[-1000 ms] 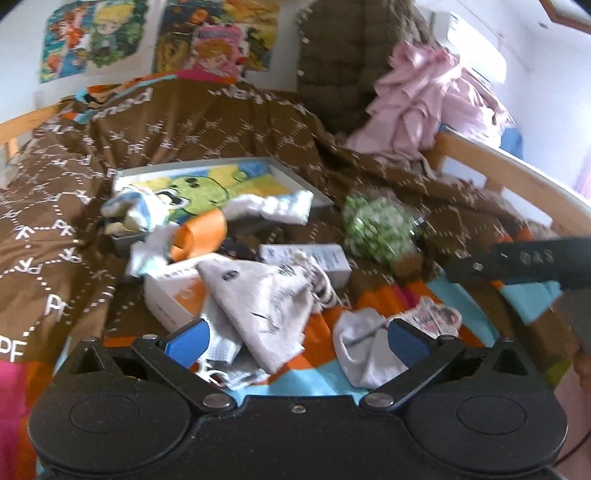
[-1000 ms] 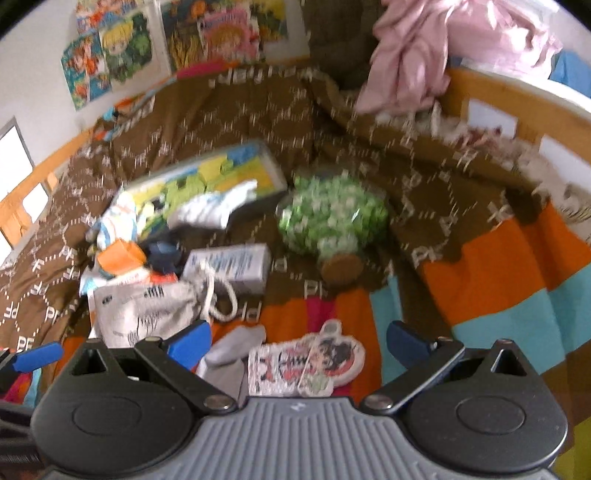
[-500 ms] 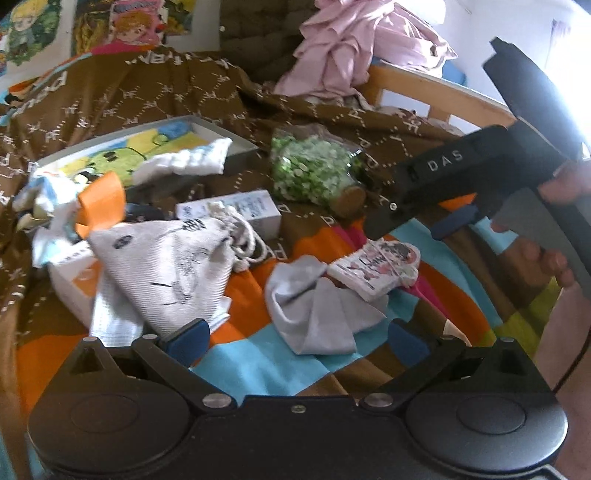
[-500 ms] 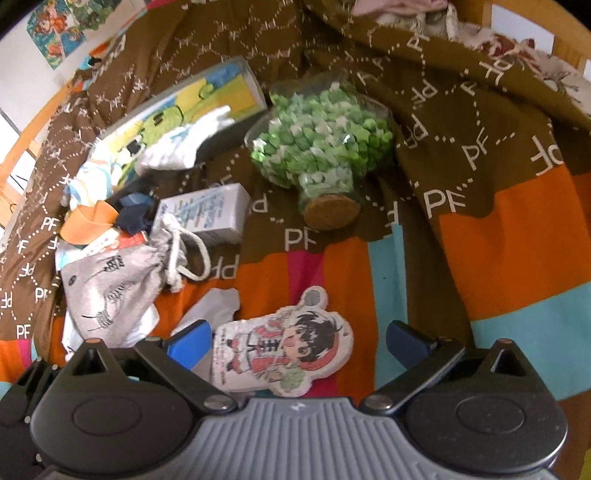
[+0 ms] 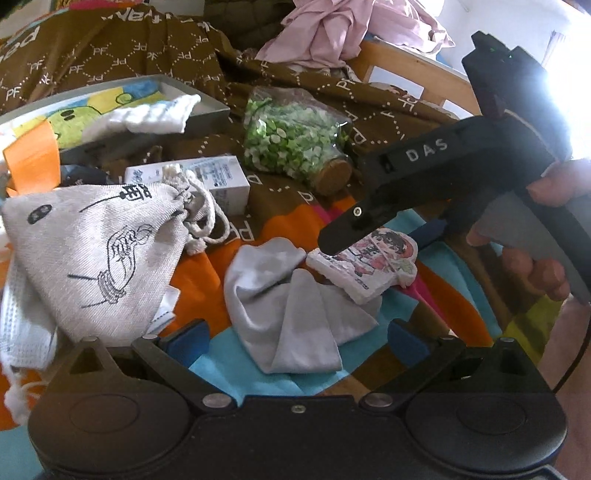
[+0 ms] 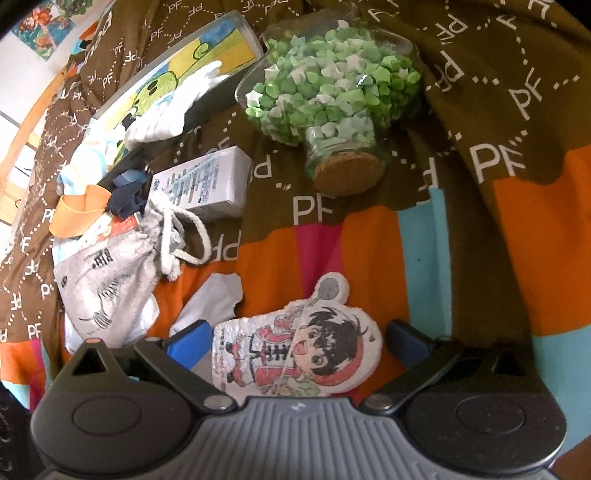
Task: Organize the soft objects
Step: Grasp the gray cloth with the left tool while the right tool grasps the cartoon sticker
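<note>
A small flat plush with a cartoon boy (image 6: 295, 350) lies on the striped bedspread, between the open fingers of my right gripper (image 6: 295, 341). In the left wrist view the same plush (image 5: 364, 264) rests partly on a grey sock (image 5: 291, 314), under the right gripper (image 5: 388, 225). My left gripper (image 5: 295, 341) is open and empty just in front of the grey sock. A grey drawstring pouch (image 5: 96, 254) lies to the left; it also shows in the right wrist view (image 6: 107, 280).
A corked glass jar of green paper stars (image 6: 332, 96) lies on its side behind the plush. A white carton (image 6: 207, 182), an orange strap (image 6: 74, 212), a white sock (image 5: 155, 116) on a picture box (image 5: 110, 103), and pink clothes (image 5: 332, 29) by the wooden bed rail.
My right gripper has moved down and forward until the cartoon plush lies between its fingers. My left gripper has moved forward and right, closer to the grey sock.
</note>
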Tool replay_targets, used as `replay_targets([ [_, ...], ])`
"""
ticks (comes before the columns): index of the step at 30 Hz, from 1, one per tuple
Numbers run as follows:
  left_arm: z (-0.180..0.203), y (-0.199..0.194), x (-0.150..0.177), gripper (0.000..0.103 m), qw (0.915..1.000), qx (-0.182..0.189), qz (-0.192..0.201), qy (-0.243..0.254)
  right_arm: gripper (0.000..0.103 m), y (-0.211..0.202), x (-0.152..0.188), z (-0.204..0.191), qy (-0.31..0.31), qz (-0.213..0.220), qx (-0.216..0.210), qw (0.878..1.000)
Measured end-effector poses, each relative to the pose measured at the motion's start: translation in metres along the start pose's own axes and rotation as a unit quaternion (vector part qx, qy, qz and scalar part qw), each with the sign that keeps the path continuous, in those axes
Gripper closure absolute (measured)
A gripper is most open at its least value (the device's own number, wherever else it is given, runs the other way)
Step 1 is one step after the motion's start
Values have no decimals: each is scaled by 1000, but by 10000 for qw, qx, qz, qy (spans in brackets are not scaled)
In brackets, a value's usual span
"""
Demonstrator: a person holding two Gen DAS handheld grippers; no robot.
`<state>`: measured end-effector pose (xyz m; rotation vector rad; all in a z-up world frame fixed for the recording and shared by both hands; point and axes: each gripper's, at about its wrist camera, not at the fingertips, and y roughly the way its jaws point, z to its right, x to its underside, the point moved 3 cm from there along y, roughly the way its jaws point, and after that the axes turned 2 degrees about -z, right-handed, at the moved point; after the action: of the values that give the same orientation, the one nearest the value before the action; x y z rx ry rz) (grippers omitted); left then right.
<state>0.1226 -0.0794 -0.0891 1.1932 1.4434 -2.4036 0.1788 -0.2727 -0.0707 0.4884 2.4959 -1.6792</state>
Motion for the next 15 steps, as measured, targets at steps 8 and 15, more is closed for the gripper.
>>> replay_targets([
  [8, -1, 0, 0, 9, 9995, 251, 95, -137, 2, -14, 5, -1, 235, 130, -492, 9984],
  [15, 1, 0, 1, 22, 9991, 378, 106, -156, 13, -27, 6, 3, 404, 380, -736, 9957],
])
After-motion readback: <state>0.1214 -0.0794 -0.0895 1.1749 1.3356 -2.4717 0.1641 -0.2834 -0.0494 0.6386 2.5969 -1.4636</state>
